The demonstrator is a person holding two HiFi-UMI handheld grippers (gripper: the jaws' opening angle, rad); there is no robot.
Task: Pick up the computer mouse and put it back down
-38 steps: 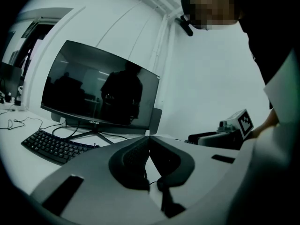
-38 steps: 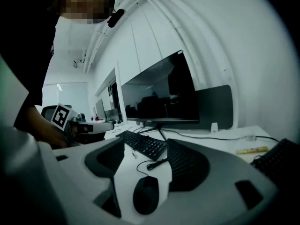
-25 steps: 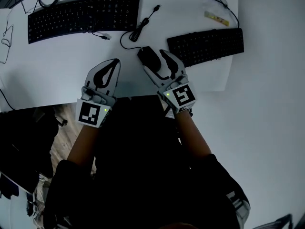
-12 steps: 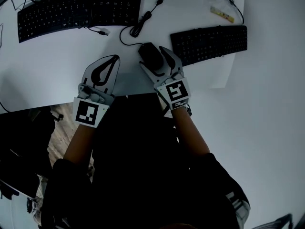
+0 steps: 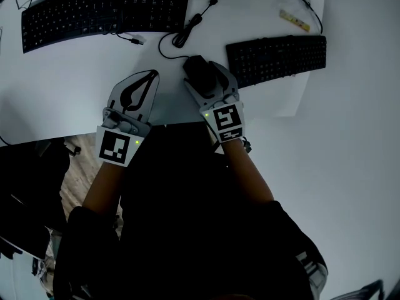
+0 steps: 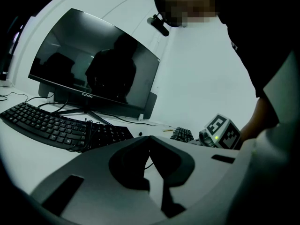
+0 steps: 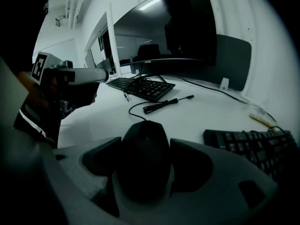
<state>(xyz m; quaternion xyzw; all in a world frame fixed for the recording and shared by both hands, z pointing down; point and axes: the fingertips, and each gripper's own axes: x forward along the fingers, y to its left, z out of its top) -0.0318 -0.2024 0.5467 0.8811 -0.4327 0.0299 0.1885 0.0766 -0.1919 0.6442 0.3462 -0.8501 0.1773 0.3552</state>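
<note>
A white tabletop point(image 5: 75, 86) carries a long black keyboard point(image 5: 103, 11) at its far left and a shorter black keyboard point(image 5: 276, 56) to the right, well apart. A small yellowish strip point(image 5: 294, 20) lies just beyond the shorter one. A dark, unlit monitor point(image 6: 93, 69) stands behind the long keyboard.

Surface: white desk top point(image 5: 75, 99), matte, runs back to the wall.
Wall: plain white point(image 6: 201, 78), no decor.
Screens: wide dark monitor point(image 6: 93, 64) on a stand at rear of surface, off; 2nd monitor point(image 7: 173, 27) w/ grey back panel.
Floor: wood-look planks point(image 5: 78, 174) below surface's near edge, left side.
Far room: white partitions w/ glass panes point(image 7: 108, 41), blurry.
Light: cool, even, dim-ish.
</note>
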